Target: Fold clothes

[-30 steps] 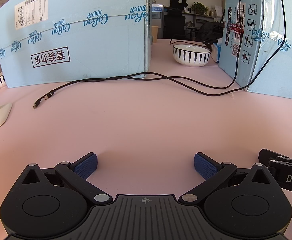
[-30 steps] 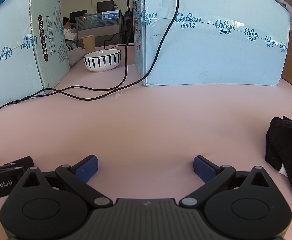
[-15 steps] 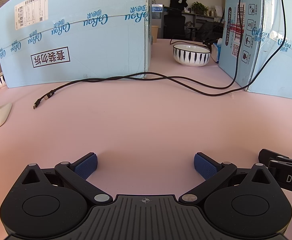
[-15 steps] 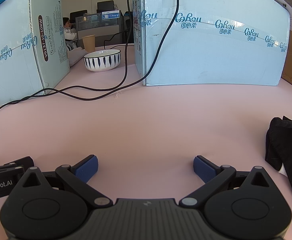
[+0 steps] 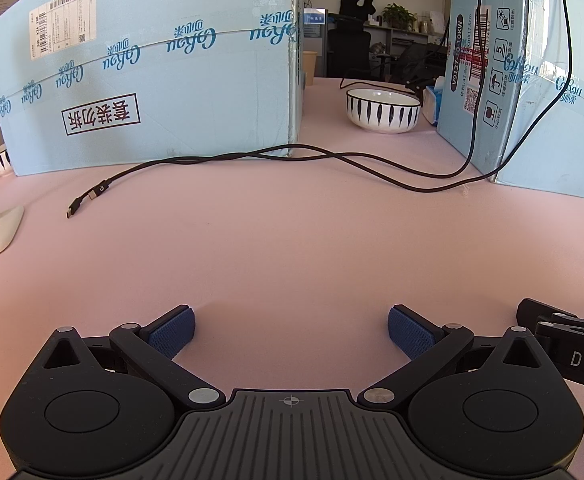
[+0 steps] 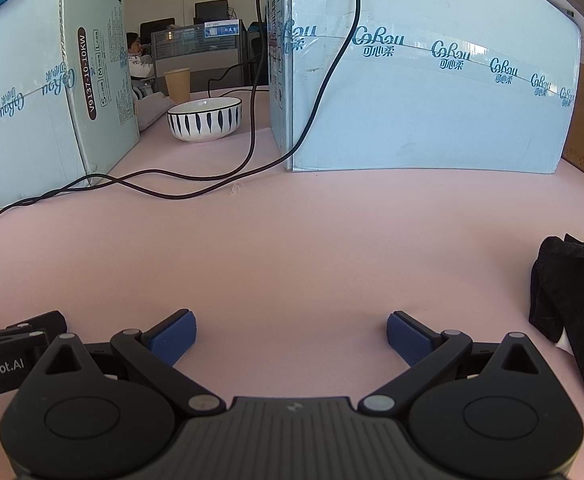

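Nothing has moved: both grippers' fingers (image 6: 171, 336) spread, black garment (image 6: 564, 300) lying right.

Camera placement: two wrist fisheyes, low over the pink desk (image 5: 292, 240), side by side.

Each view looks forward along its own tongs toward the far blue boxes. The left view faces slightly right, the right view slightly left. Both share the striped bowl (image 5: 383, 110) (image 6: 204, 119) and black cable (image 5: 332, 158) (image 6: 172, 190).
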Tool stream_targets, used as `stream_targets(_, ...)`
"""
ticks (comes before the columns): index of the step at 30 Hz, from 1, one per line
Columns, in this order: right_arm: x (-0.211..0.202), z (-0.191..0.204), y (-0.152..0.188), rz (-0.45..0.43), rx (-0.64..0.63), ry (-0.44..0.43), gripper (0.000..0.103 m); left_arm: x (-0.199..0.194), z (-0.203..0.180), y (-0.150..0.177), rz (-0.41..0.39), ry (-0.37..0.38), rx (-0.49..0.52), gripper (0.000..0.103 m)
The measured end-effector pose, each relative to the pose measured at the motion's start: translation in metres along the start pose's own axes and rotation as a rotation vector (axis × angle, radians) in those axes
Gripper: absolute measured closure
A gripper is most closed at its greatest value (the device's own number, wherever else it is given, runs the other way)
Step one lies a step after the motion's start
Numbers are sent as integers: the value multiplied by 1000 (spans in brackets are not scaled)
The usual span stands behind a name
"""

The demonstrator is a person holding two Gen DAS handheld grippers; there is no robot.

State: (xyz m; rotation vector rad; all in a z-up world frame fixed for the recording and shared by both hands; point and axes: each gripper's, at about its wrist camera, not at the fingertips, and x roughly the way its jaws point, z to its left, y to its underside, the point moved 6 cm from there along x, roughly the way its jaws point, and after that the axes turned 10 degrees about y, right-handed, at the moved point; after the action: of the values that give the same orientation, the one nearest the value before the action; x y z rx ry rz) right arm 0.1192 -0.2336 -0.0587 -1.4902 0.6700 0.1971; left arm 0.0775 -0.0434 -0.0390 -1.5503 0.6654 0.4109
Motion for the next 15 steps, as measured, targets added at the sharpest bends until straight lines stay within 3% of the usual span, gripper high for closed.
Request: stream_targets(15,1,2,0,1,-5,3,0,0,0,0,0,0,0,0)
